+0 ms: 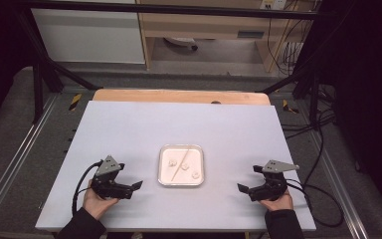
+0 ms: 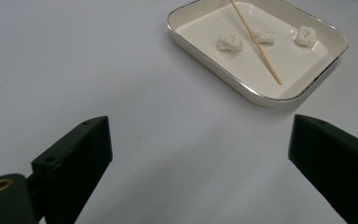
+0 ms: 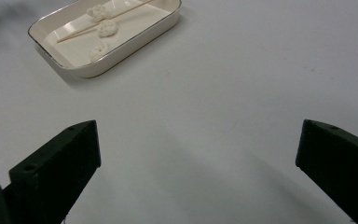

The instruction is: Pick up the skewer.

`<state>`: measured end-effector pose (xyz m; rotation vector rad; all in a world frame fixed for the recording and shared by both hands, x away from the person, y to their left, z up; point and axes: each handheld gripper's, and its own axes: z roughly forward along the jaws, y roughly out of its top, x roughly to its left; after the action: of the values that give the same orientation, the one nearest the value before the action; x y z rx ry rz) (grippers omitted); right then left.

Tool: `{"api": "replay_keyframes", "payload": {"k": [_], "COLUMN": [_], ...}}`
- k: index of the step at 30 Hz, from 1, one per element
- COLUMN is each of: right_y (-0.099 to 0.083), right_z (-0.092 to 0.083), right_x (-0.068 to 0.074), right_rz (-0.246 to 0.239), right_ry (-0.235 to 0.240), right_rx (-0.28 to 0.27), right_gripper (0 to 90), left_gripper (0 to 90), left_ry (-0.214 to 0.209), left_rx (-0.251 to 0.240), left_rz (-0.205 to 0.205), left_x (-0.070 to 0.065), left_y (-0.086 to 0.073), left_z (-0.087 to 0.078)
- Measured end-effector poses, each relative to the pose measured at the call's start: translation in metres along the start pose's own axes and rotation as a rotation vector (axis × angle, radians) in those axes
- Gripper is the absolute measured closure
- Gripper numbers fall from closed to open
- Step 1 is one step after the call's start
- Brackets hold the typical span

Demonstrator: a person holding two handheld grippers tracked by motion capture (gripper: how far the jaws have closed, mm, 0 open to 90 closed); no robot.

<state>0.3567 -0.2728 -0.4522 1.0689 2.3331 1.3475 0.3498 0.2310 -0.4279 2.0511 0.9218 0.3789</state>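
A shallow cream tray (image 1: 180,183) with a thin metallic rim sits on the white table (image 1: 129,129), near its middle. In it lie three small white lumps (image 1: 172,162) and a thin wooden stick (image 1: 180,162) laid diagonally. My left gripper (image 1: 131,177) is held left of the tray and stands open and empty. On the tray's other side, my right gripper (image 1: 248,179) is open and empty too. In the left gripper view the tray (image 2: 261,99), stick (image 2: 256,42) and lumps (image 2: 230,42) lie beyond the gripper (image 2: 200,135). In the right gripper view the tray (image 3: 121,57) lies far left of the gripper (image 3: 198,133).
The table's wooden back edge (image 1: 179,95) lies beyond the white surface. Black frame posts (image 1: 37,84) stand at both far corners, and cables (image 1: 323,149) trail off the right side. A hand holds each gripper near the front edge.
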Motion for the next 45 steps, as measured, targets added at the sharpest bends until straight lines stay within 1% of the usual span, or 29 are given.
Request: {"api": "replay_keyframes", "payload": {"k": [2, 5, 6, 8, 10, 11, 12, 14, 15, 16, 17, 19, 21, 22, 23, 24, 27, 32, 35, 37, 38, 40, 41, 42, 45], "right_y": [0.000, 0.000, 0.000, 0.000, 0.000, 0.000, 0.000, 0.000, 0.000, 0.000, 0.000, 0.000, -0.001, -0.001, -0.001, 0.000, -0.001, -0.001, -0.001, -0.001, -0.001, -0.001, -0.001, -0.001, -0.001], "right_z": [0.000, 0.000, 0.000, 0.001, 0.001, 0.001, 0.001, 0.001, 0.001, 0.001, 0.001, 0.002, 0.002, 0.001, 0.001, 0.001, 0.000, 0.001, 0.002, 0.002, 0.002, 0.002, 0.002, 0.002, 0.003], "right_x": [0.000, 0.000, 0.000, 0.000, 0.000, 0.001, 0.001, 0.000, 0.001, 0.001, 0.001, 0.001, 0.001, 0.001, 0.001, 0.001, 0.001, 0.001, 0.001, 0.001, 0.001, 0.001, 0.001, 0.001, 0.001], "right_rz": [-0.002, -0.001, -0.001, -0.004, -0.003, 0.000, -0.001, -0.004, -0.002, -0.003, -0.003, -0.003, -0.006, -0.007, -0.012, -0.012, -0.014, -0.016, -0.017, -0.018, -0.018, -0.016, -0.016, -0.015, -0.018], "right_ry": [0.000, -0.001, -0.001, -0.003, -0.004, -0.004, -0.004, -0.004, -0.003, -0.003, -0.003, -0.003, -0.004, -0.006, -0.010, -0.012, -0.014, -0.014, -0.013, -0.011, -0.011, -0.008, -0.007, -0.006, -0.004], "right_rx": [0.001, 0.002, 0.002, 0.007, 0.008, 0.008, 0.008, 0.010, 0.011, 0.012, 0.013, 0.014, 0.018, 0.015, 0.011, 0.010, 0.011, 0.021, 0.024, 0.023, 0.023, 0.023, 0.024, 0.025, 0.028], "right_gripper": [0.6, 0.6, 0.6, 0.6, 0.6, 0.6, 0.6, 0.6, 0.6, 0.7, 0.6, 0.7, 0.7, 0.7, 0.9, 0.9, 0.9, 0.9, 0.9, 0.9, 0.9, 0.9, 0.8, 0.9, 0.8], "left_gripper": [7.0, 9.2, 10.0, 12.0, 13.7, 14.7, 15.7, 17.9, 19.1, 20.3, 21.2, 23.3, 27.2, 28.1, 29.4, 30.7, 35.9, 43.5, 48.4, 51.5, 53.4, 56.7, 58.5, 60.0, 63.5], "left_ry": [0.001, -0.012, -0.012, -0.009, -0.014, -0.014, -0.010, -0.002, -0.002, 0.011, 0.012, 0.014, 0.015, 0.015, 0.012, 0.012, 0.007, 0.012, 0.006, 0.010, 0.010, 0.013, 0.013, 0.023, 0.025], "left_rx": [0.003, 0.000, 0.000, 0.001, 0.007, 0.007, 0.019, 0.028, 0.028, 0.033, 0.037, 0.041, 0.049, 0.049, 0.060, 0.060, 0.069, 0.084, 0.099, 0.110, 0.110, 0.120, 0.120, 0.129, 0.137], "left_rz": [0.003, 0.010, 0.010, 0.027, 0.033, 0.033, 0.041, 0.051, 0.051, 0.059, 0.060, 0.059, 0.056, 0.056, 0.054, 0.054, 0.044, 0.046, 0.039, 0.040, 0.040, 0.032, 0.032, 0.031, 0.029], "left_x": [-0.003, -0.009, -0.009, -0.017, -0.022, -0.022, -0.027, -0.031, -0.031, -0.035, -0.037, -0.038, -0.042, -0.042, -0.045, -0.045, -0.050, -0.057, -0.061, -0.063, -0.063, -0.066, -0.066, -0.067, -0.069], "left_y": [0.004, 0.012, 0.012, 0.021, 0.026, 0.026, 0.032, 0.036, 0.036, 0.039, 0.040, 0.042, 0.045, 0.045, 0.047, 0.047, 0.052, 0.057, 0.060, 0.061, 0.061, 0.063, 0.063, 0.064, 0.065], "left_z": [0.001, 0.004, 0.004, 0.008, 0.012, 0.012, 0.017, 0.023, 0.023, 0.028, 0.031, 0.034, 0.041, 0.041, 0.046, 0.046, 0.056, 0.069, 0.077, 0.083, 0.083, 0.091, 0.091, 0.096, 0.102]}}
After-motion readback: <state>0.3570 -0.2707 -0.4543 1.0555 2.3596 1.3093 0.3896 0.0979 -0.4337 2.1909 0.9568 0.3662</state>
